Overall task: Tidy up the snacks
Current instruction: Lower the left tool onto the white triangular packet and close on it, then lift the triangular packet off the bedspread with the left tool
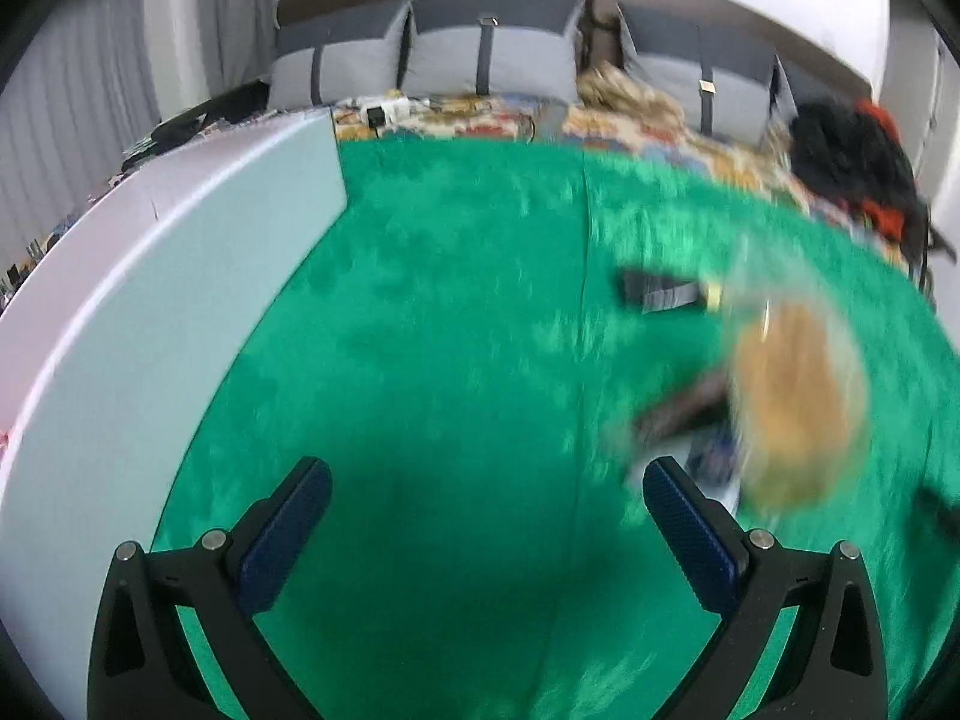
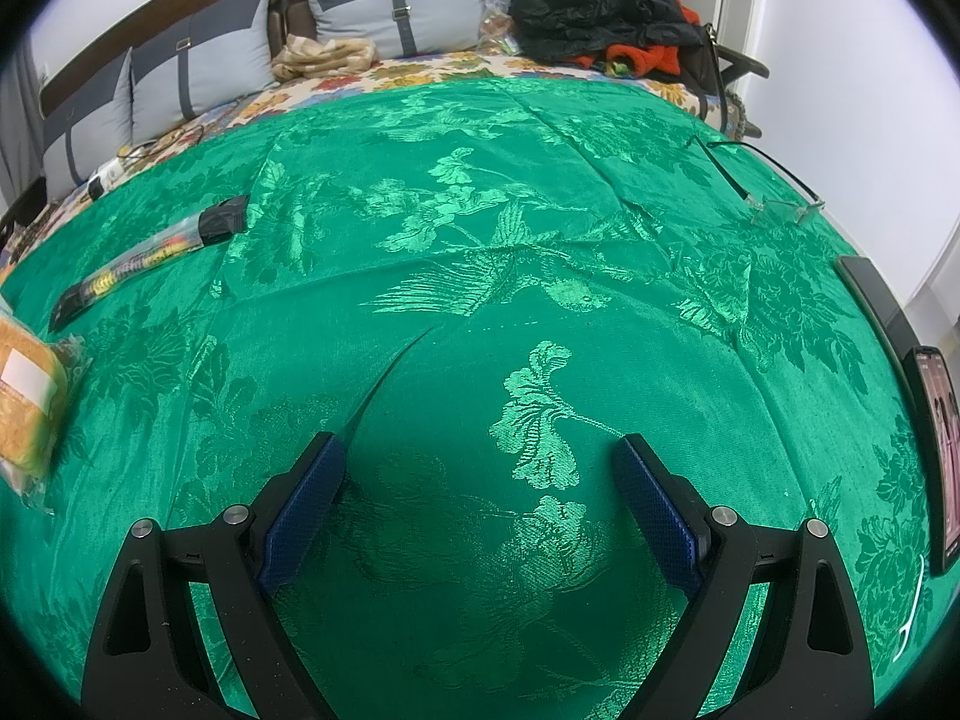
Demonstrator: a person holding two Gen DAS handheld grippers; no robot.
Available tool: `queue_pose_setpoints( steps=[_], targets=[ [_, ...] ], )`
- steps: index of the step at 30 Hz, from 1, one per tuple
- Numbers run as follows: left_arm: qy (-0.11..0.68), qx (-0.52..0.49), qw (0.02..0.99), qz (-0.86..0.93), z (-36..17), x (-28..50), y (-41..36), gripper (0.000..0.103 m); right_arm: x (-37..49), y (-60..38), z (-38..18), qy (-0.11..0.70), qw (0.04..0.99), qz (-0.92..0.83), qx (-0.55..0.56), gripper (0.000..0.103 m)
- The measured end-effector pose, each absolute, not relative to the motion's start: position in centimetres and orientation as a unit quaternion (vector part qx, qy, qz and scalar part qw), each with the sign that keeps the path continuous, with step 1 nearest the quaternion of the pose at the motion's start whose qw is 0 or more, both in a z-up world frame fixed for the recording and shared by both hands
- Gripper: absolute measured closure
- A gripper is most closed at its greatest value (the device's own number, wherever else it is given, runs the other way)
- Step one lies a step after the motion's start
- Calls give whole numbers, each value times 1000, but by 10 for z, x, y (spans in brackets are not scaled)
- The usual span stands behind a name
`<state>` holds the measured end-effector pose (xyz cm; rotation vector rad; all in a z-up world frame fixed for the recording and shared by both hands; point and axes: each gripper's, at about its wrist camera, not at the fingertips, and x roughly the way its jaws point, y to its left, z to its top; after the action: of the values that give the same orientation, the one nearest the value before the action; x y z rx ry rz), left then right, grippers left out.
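Both grippers, left (image 1: 486, 531) and right (image 2: 480, 507), spread wide, empty. Bagged bread snack (image 2: 24, 402) on the bed at my right view's nine o'clock. Probably light, squashy, slippery film; I'd pinch a crimped end.
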<state>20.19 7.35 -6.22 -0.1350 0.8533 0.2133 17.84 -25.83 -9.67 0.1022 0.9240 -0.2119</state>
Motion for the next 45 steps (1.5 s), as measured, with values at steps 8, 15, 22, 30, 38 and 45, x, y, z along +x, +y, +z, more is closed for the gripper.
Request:
queue_pose_setpoints(
  steps=[8, 15, 22, 30, 38, 45],
  targets=[
    [392, 37, 919, -34, -33, 230, -46, 0, 178, -258, -96, 445, 888, -102, 49, 10],
    [392, 28, 916, -81, -15, 210, -49, 0, 178, -258, -96, 445, 888, -102, 49, 10],
    [431, -113, 893, -57, -14, 227, 66, 0, 178, -258, -96, 445, 888, -102, 49, 10],
    [486, 24, 866, -114, -45, 245, 4, 0, 178, -258, -96, 446, 888, -102, 49, 10],
    [493, 85, 865, -36, -73, 234, -22, 10, 178, -258, -96, 446, 888, -102, 49, 10],
    [485, 38, 873, -36, -70, 227, -9, 73, 178, -258, -96, 446, 888, -102, 49, 10]
  ],
)
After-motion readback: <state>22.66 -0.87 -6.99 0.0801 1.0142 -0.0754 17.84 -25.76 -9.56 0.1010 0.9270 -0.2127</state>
